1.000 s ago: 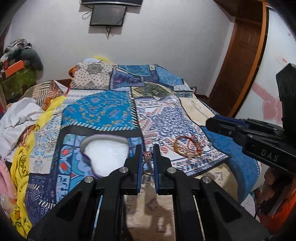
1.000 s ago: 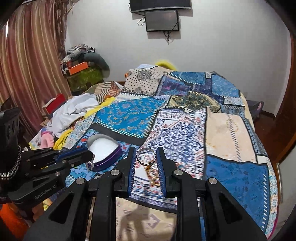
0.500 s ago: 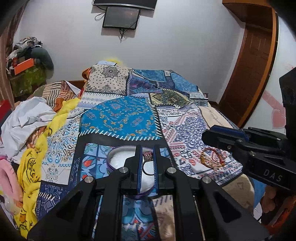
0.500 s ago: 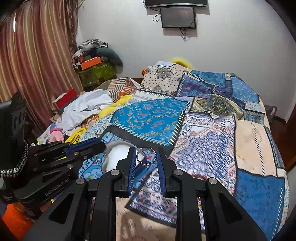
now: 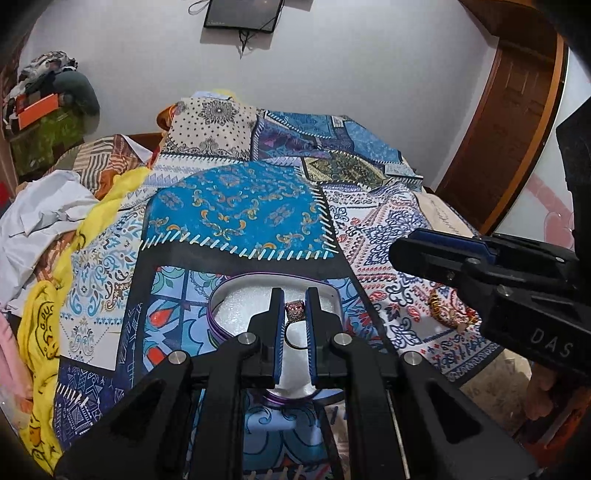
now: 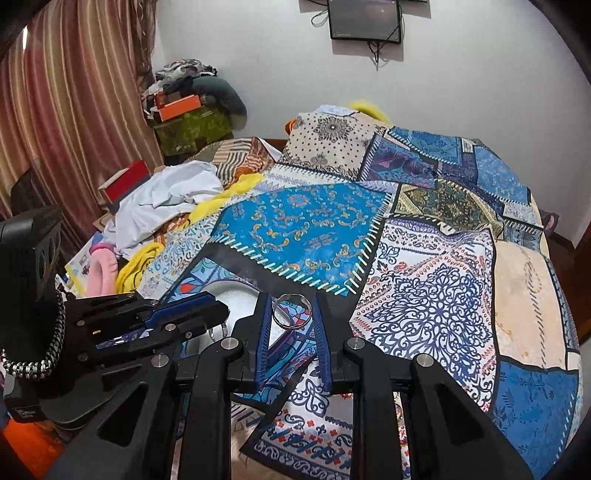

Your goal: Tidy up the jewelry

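Note:
My left gripper [image 5: 294,297] is shut on a ring with a pink stone [image 5: 294,314] and holds it over the white inside of a purple-rimmed jewelry box [image 5: 236,306] on the patchwork bedspread. My right gripper [image 6: 291,301] is shut on a plain silver ring [image 6: 291,315], just right of the same box [image 6: 236,295]. The left gripper also shows in the right wrist view [image 6: 218,308], over the box. The right gripper shows in the left wrist view [image 5: 402,251], above orange-gold bracelets [image 5: 447,314] lying on the bedspread.
The patchwork bedspread [image 5: 240,206] covers the whole bed. White, yellow and pink clothes [image 5: 44,221] are piled along its left side. A wooden door [image 5: 509,110] stands at the right, a curtain [image 6: 66,110] at the left and a wall screen [image 6: 364,18] at the back.
Both grippers have moved left and forward with their rings. The left gripper has come over the jewelry box, and the bracelets have dropped out of the right wrist view.

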`<state>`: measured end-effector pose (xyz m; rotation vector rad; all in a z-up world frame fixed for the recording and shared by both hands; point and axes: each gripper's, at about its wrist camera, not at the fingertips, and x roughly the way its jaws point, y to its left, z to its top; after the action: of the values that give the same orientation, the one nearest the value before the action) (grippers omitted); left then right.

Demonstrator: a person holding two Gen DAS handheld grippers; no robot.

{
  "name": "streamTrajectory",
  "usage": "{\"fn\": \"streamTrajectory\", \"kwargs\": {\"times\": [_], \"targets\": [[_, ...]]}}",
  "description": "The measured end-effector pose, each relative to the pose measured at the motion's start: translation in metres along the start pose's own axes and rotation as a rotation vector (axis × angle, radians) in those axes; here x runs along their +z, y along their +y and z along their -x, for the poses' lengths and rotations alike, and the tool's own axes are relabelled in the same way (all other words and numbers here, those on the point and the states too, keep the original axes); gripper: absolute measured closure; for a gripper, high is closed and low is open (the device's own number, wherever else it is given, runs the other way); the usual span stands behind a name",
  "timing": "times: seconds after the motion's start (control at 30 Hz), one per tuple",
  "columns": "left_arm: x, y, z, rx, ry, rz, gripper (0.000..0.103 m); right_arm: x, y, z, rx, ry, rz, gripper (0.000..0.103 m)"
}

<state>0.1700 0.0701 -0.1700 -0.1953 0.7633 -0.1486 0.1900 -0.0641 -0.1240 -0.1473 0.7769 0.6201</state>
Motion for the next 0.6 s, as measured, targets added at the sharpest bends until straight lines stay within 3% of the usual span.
{"fn": "streamTrajectory", "kwargs": {"times": [0.6], "targets": [[-0.005, 0.029, 0.019, 0.065, -0.020, 0.024, 0.094, -0.006, 0.024, -0.038, 0.040, 0.125, 0.057, 0.083]]}}
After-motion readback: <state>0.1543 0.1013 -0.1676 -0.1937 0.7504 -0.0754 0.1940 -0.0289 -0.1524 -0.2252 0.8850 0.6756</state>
